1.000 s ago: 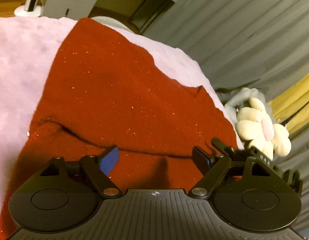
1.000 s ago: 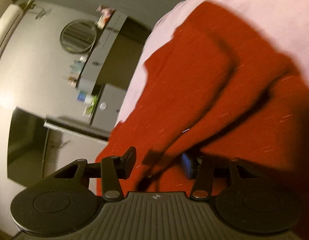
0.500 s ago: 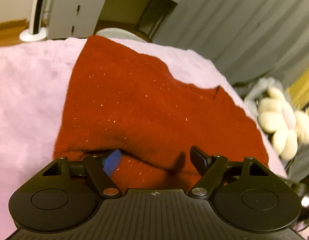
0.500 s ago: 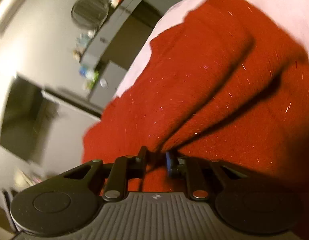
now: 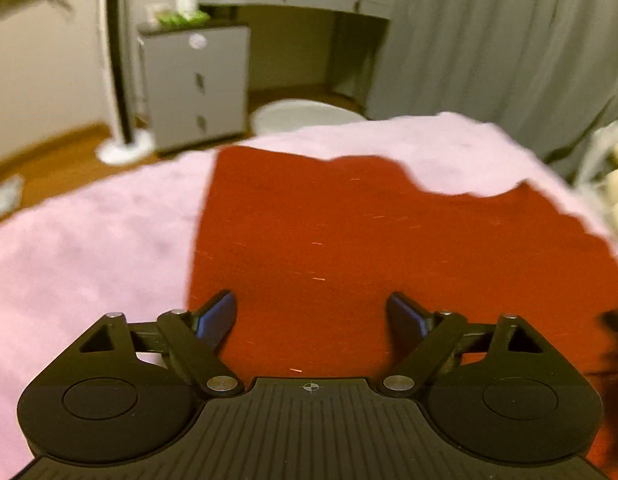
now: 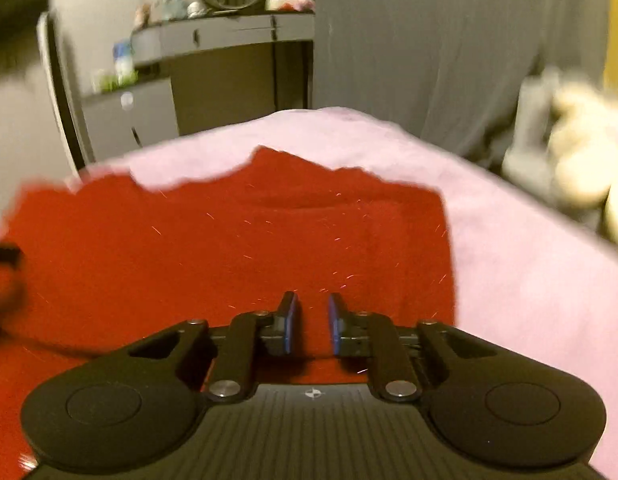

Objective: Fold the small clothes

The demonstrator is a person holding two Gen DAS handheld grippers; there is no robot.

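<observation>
At the bottom of the left wrist view the left tongs (image 5: 311, 314) stand released, their blue pads wide apart over the near edge of the red garment (image 5: 389, 248); they have just been opening further and nothing lies between them. At the bottom of the right wrist view the right tongs (image 6: 312, 320) are clenched to a narrow slit, having just been closing. Red cloth shows through the slit, but whether the pads pinch it I cannot tell.

The garment lies spread across the middle of both views on a pink blanket (image 5: 89, 248). A second ago a raised fold with dark creases ran up from the right tongs; now that cloth lies nearly flat, with only a shallow crease near its far edge. The horizon, then tilted, now sits level in both views.

Beyond the blanket, a pale round tub (image 5: 305, 116) sits at centre of the left view; what it holds is hidden. Upper left stands a grey drawer cabinet (image 5: 197, 84), and a grey curtain (image 5: 489, 40) fills the upper right.
</observation>
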